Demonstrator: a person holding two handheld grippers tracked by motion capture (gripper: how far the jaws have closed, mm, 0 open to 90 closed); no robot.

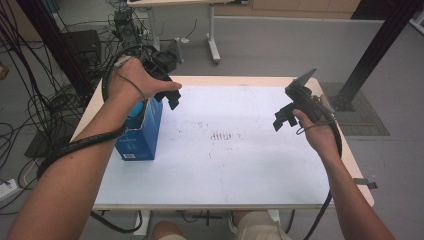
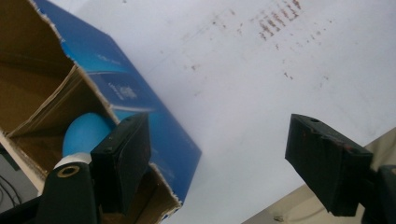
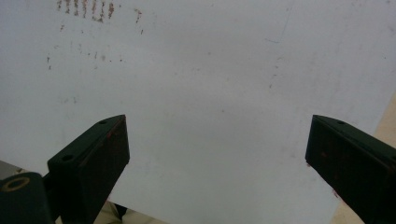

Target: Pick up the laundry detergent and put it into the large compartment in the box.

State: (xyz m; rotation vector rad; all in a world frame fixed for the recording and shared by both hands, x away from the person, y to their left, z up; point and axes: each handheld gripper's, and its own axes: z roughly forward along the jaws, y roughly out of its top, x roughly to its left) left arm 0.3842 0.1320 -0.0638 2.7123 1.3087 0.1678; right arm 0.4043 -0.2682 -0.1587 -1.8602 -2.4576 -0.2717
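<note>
The left tongs [image 1: 167,97] hang released just above the open top of the blue box [image 1: 142,132], jaws apart with nothing between them. In the left gripper view, the box [image 2: 140,107] lies beside the near jaw, torn flaps up, a blue ball [image 2: 84,133] inside it just behind that jaw. The right tongs [image 1: 282,119] are well apart from the box, jaws wide and empty over the white tabletop [image 1: 225,165], with faint brown marks [image 3: 86,9] ahead of them.
</note>
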